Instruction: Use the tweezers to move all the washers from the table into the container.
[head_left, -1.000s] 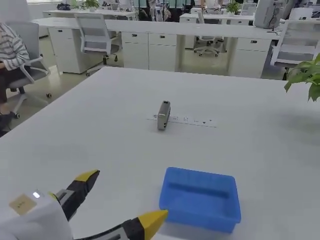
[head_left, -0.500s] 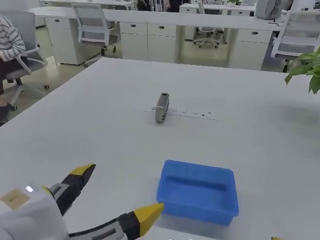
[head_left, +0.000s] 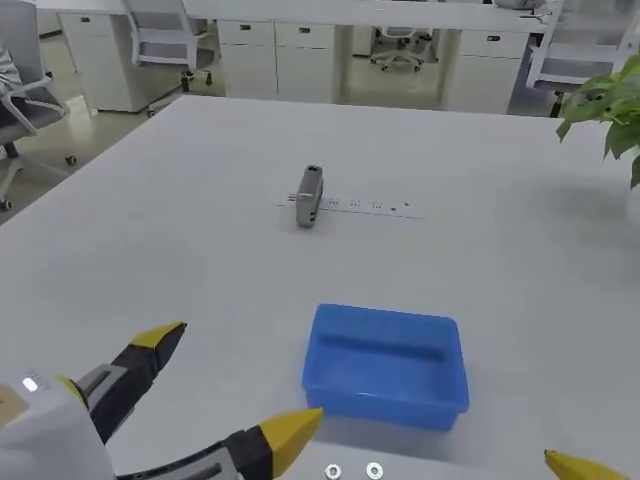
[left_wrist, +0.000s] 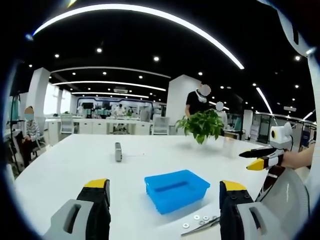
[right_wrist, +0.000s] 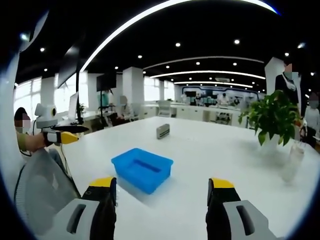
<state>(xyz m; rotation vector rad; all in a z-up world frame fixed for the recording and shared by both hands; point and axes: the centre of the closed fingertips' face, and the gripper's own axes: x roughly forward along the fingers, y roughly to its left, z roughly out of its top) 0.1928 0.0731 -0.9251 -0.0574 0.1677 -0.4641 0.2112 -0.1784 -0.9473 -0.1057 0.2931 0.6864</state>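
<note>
Left claw (head_left: 237, 380) and right claw (right_wrist: 162, 187) spread, empty. We judge the task unstarted: washers (head_left: 333, 470) and tweezers (left_wrist: 197, 229) lie on the surface (head_left: 200, 200) beside the seemingly empty bin (head_left: 385, 400); all remain to be moved.

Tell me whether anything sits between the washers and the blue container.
Nothing visible does. The washers lie on the table just before the container, with bare tabletop between. The tweezers lie beside the washers, on the side away from the container, out of the path.
</note>
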